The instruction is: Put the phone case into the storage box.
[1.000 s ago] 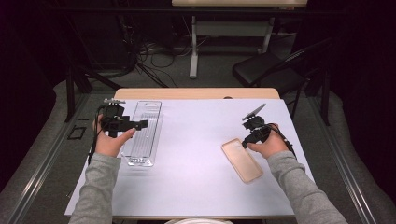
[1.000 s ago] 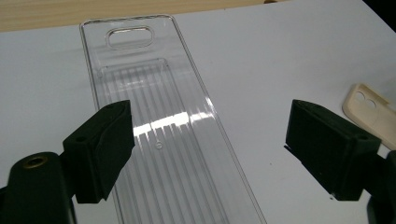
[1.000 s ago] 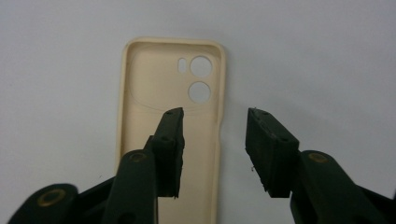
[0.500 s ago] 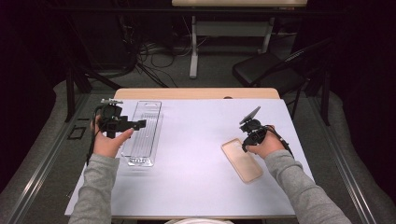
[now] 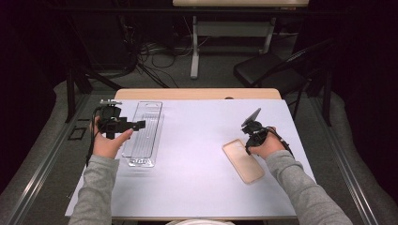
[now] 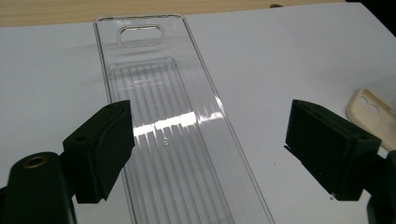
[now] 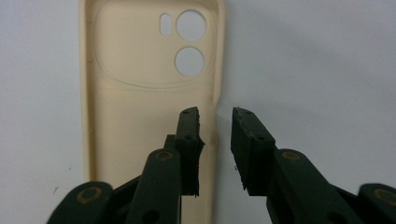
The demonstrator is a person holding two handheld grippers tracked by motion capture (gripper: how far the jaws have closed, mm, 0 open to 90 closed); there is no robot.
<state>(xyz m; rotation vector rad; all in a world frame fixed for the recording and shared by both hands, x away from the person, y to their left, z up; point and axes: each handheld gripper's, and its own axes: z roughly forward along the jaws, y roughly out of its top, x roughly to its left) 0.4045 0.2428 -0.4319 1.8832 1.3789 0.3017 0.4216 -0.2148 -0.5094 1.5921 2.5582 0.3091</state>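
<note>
A clear plastic tray (image 5: 143, 133) with a ribbed floor (image 6: 173, 140) lies lengthwise at the table's left. My left gripper (image 5: 140, 125) hovers over its left side, jaws wide open (image 6: 210, 149) with the tray's middle between them and nothing held. A cream phone case (image 5: 244, 161) lies inside-up at the right, camera holes at its far end (image 7: 140, 93). My right gripper (image 5: 248, 146) points down at the case's near-right part. Its jaws (image 7: 215, 121) stand narrowly apart, astride the case's right rim, with a gap on both sides.
A white sheet (image 5: 197, 154) covers the wooden table (image 5: 197, 93). A corner of the phone case (image 6: 373, 116) shows at the right of the left gripper view. Beyond the table are a dark chair (image 5: 267, 70), cables and another table's legs.
My right gripper has moved down and slightly left onto the phone case's edge. The left gripper has stayed over the tray, nearly still.
</note>
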